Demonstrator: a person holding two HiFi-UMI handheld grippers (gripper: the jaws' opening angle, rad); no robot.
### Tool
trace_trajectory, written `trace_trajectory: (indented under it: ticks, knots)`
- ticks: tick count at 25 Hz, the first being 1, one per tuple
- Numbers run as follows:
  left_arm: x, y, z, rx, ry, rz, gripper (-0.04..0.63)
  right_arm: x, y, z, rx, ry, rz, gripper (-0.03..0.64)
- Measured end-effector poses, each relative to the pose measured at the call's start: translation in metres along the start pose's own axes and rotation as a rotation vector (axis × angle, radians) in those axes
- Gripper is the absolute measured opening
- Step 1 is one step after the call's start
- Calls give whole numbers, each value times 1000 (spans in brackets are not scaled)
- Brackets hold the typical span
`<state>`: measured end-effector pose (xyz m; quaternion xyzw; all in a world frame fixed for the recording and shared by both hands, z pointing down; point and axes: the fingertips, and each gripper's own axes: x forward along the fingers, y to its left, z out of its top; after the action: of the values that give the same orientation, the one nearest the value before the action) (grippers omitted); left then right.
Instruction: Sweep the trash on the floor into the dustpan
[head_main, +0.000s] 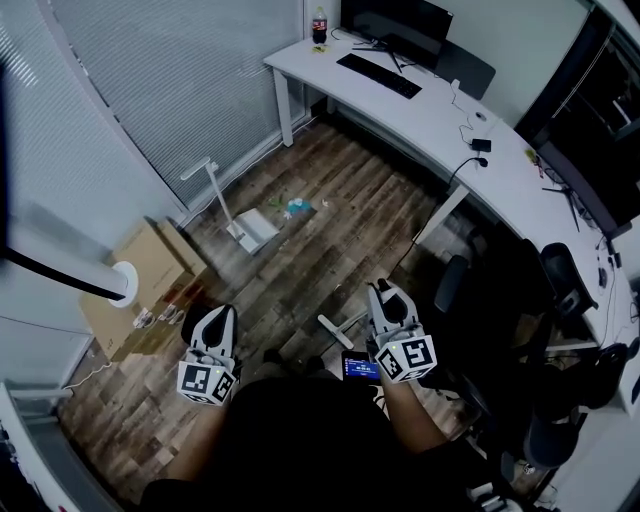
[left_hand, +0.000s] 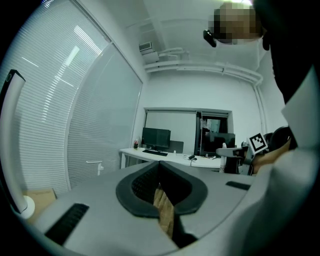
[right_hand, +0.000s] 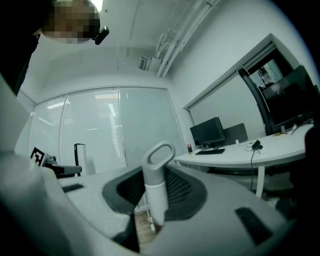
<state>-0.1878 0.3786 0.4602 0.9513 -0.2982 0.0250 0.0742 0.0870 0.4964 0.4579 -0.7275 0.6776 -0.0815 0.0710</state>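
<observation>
On the floor (head_main: 345, 190) ahead, trash (head_main: 297, 207) sits beside the dustpan (head_main: 255, 228) — your right claw (head_main: 386, 295) pinches the broom handle (right_hand: 156, 187) near its looped end, so it could twist loose; left claw (head_main: 221, 315) closed, empty.

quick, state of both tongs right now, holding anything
Left tongs: closed, holding nothing.
Right tongs: closed on a white handle with a loop at its end.
</observation>
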Motion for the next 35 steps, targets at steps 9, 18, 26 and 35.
trace_trajectory:
  ticks: [9,18,26,35]
  knots:
    - [12,-11,12,28,-4,-23,-6,2,-19,-7,33,0,2,79]
    - [47,7,6,6,-2,-22,-5,25,-32,10,39,-33,3,80]
    - [91,29,-5,-10,19,-28,-5,67,-56,9,54,-13,-10,81]
    - [161,95,11,-43,-2,-25,-5,158,-80,13,50,30,-4,83]
